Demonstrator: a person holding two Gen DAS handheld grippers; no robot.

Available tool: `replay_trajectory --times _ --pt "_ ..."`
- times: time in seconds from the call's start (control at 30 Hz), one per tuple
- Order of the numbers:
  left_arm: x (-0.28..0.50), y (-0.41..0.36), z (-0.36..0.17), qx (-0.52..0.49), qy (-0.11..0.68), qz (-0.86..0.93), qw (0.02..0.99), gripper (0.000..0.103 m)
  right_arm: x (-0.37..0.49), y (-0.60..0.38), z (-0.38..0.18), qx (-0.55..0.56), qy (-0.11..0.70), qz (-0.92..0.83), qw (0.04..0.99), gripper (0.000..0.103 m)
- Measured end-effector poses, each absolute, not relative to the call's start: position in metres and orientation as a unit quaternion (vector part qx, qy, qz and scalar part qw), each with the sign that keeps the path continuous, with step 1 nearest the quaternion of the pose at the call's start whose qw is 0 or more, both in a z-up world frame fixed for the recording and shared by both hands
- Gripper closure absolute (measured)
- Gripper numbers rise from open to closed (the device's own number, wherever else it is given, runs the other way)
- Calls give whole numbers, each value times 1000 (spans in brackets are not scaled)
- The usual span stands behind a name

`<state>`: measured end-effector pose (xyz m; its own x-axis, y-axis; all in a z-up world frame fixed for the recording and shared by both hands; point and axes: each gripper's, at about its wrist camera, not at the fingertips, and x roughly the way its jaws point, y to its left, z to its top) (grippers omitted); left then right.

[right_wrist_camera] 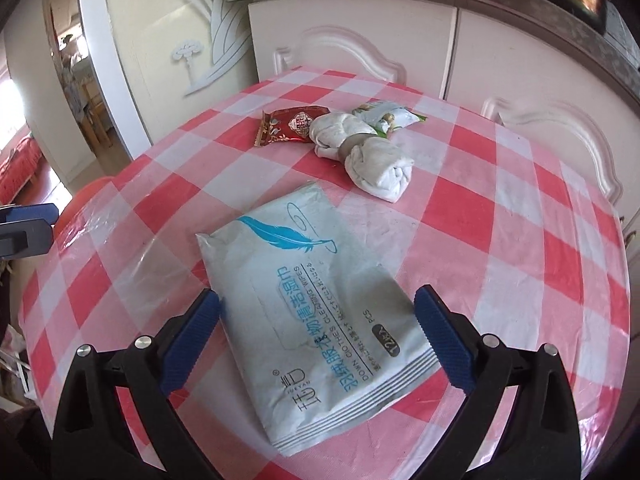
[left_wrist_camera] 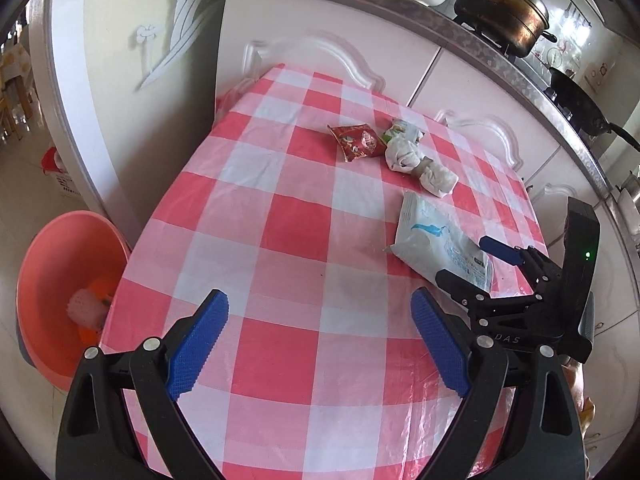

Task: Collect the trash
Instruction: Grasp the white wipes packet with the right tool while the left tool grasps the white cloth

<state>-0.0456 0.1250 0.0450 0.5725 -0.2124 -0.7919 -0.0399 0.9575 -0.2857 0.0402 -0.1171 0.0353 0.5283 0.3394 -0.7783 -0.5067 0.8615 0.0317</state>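
A white wet-wipe packet [right_wrist_camera: 316, 300] with a blue feather lies flat on the red-checked table [right_wrist_camera: 520, 248]. My right gripper [right_wrist_camera: 318, 340] is open, its fingers straddling the packet's near end; it also shows in the left wrist view [left_wrist_camera: 472, 260]. Beyond lie a crumpled white tissue wad [right_wrist_camera: 362, 152], a red snack wrapper [right_wrist_camera: 290, 124] and a green-white wrapper [right_wrist_camera: 388, 116]. My left gripper [left_wrist_camera: 320, 344] is open and empty over the table's near left part. In its view are the packet [left_wrist_camera: 436, 240], tissue [left_wrist_camera: 416, 160] and red wrapper [left_wrist_camera: 356, 142].
A pink basin [left_wrist_camera: 60, 280] with white and orange scraps stands on the floor left of the table. White cabinets [left_wrist_camera: 320, 40] back the table. A pot [left_wrist_camera: 500, 8] and a pan [left_wrist_camera: 576, 96] sit on the counter at right.
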Motion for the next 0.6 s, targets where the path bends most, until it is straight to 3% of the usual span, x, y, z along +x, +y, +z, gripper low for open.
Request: replay_trajectory --times 0.2,0.33,0.6 --pt "-39 123 40 -139 465 -53 873 11 41 -117 34 -98 442 260 853 4" --pt "-35 127 35 -148 468 -52 870 11 35 -127 44 -9 470 337 816 4" --pt "-30 130 30 -159 470 -57 866 11 40 -134 53 -41 420 273 865 4"
